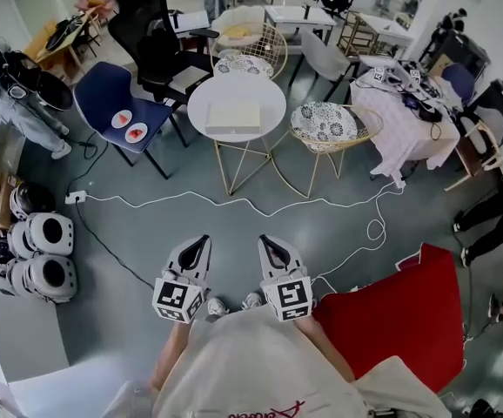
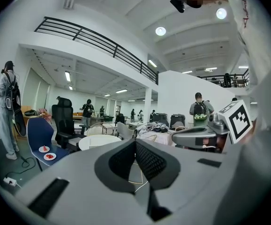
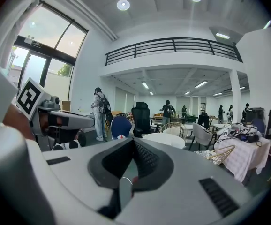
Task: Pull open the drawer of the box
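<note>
A flat white box lies on a small round white table, well ahead of me across the grey floor. My left gripper and right gripper are held side by side close to my body and point toward the table, far from the box. In the left gripper view the left gripper has its jaws closed tip to tip with nothing between them. The right gripper is shut and empty too. The round table shows small beyond the right jaws.
A blue chair with two small plates stands left of the table, and a wire chair with a patterned cushion stands to its right. A white cable crosses the floor. A red seat is at my right, white rounded gear at my left.
</note>
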### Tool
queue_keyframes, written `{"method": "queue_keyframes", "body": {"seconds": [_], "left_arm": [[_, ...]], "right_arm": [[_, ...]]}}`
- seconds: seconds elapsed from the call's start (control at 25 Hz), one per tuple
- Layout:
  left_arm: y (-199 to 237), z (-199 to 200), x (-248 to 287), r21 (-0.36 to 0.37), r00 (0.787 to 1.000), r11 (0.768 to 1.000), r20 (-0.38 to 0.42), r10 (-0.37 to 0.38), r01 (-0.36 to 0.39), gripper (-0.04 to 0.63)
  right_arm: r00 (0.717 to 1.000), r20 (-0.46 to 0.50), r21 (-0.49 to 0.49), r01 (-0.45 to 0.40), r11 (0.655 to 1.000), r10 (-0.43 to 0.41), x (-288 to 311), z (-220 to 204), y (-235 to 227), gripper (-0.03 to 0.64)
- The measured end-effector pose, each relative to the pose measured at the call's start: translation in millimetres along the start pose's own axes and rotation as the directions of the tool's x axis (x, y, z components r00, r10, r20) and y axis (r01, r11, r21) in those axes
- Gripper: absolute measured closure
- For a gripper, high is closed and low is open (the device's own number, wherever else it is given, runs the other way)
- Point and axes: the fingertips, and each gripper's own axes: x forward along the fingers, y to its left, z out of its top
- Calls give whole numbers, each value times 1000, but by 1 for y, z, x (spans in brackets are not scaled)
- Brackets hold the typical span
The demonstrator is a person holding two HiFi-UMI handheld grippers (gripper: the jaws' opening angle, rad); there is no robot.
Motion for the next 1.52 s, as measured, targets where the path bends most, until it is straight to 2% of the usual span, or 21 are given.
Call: {"method": "queue_keyframes", "body": {"seconds": [0.92, 1.52], "left_arm": [[-27, -10, 8, -2, 999, 999, -2, 33, -33, 584], [2, 0, 49, 5, 999, 999, 18, 52, -52, 584]], "right_arm": [[1000, -4, -5, -17, 1000, 17, -22, -17, -22, 601], [1000, 12, -20, -24, 999, 24, 21, -8, -51, 601]]}}
